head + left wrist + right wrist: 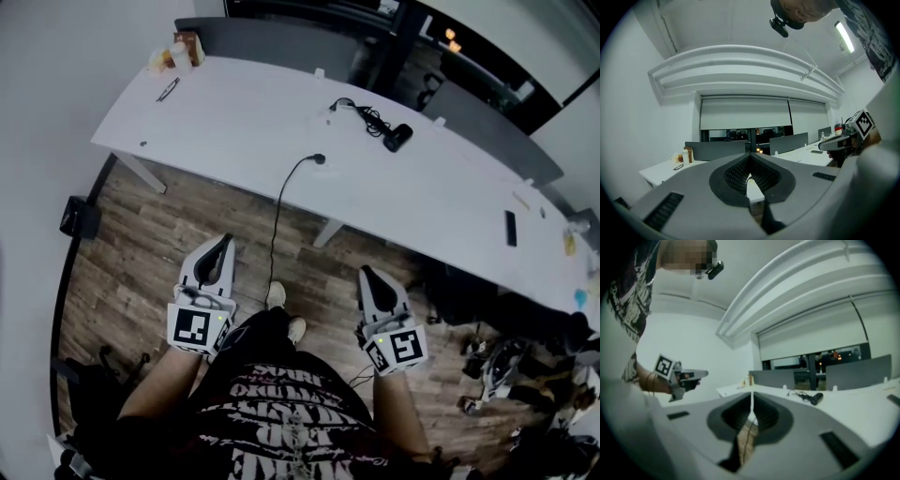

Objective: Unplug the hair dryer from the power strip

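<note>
Left gripper (pixel 223 242) and right gripper (pixel 367 273) hang low in the frame, both clenched on nothing, well short of the table (pixel 234 112). On it, at upper centre, lies the dryer (pixel 397 137), its cord (pixel 366 114) bunched beside it. I can make out no power strip. Unplugging looks not yet begun.

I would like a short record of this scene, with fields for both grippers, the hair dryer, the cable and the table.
left gripper: jaws together, empty, over the floor, short of the table
right gripper: jaws together, empty, also short of the table
hair dryer: lies on the table, untouched
table: long, white
black cable: hangs from table edge toward floor
</note>
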The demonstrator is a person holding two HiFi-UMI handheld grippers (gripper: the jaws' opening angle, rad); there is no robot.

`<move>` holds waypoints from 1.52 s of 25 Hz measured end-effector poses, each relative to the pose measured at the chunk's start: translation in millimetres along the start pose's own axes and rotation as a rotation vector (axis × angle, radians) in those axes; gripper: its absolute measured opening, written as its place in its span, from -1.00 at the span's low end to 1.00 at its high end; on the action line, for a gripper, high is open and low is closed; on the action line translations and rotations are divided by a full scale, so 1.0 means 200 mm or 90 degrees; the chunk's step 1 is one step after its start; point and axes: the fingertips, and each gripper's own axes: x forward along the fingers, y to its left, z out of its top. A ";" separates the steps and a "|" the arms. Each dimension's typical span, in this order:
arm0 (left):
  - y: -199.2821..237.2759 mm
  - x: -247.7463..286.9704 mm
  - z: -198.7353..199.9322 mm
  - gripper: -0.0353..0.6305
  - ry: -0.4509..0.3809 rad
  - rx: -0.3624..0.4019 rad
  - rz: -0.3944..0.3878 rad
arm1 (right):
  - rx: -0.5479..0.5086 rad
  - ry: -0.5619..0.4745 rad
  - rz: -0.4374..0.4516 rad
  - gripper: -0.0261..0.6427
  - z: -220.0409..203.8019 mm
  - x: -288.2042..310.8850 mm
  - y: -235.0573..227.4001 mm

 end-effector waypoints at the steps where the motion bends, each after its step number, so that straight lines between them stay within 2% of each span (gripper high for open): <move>1: 0.01 0.00 -0.01 -0.82 0.001 0.000 0.001 | 0.002 0.001 0.000 -0.82 0.00 0.01 -0.01; 15: 0.23 0.10 -0.05 -0.82 0.014 -0.017 0.033 | 0.005 0.016 0.025 -0.82 0.06 0.26 -0.01; 27: 0.34 0.50 0.08 -0.82 -0.025 -0.029 -0.007 | -0.028 0.017 -0.009 -0.82 0.24 0.48 -0.20; 32: 0.40 0.64 0.09 -0.82 -0.034 -0.029 -0.024 | -0.037 0.013 -0.032 -0.82 0.29 0.59 -0.27; 38: 0.53 0.75 0.07 -0.82 -0.037 -0.047 -0.022 | -0.051 0.006 -0.047 -0.82 0.35 0.69 -0.29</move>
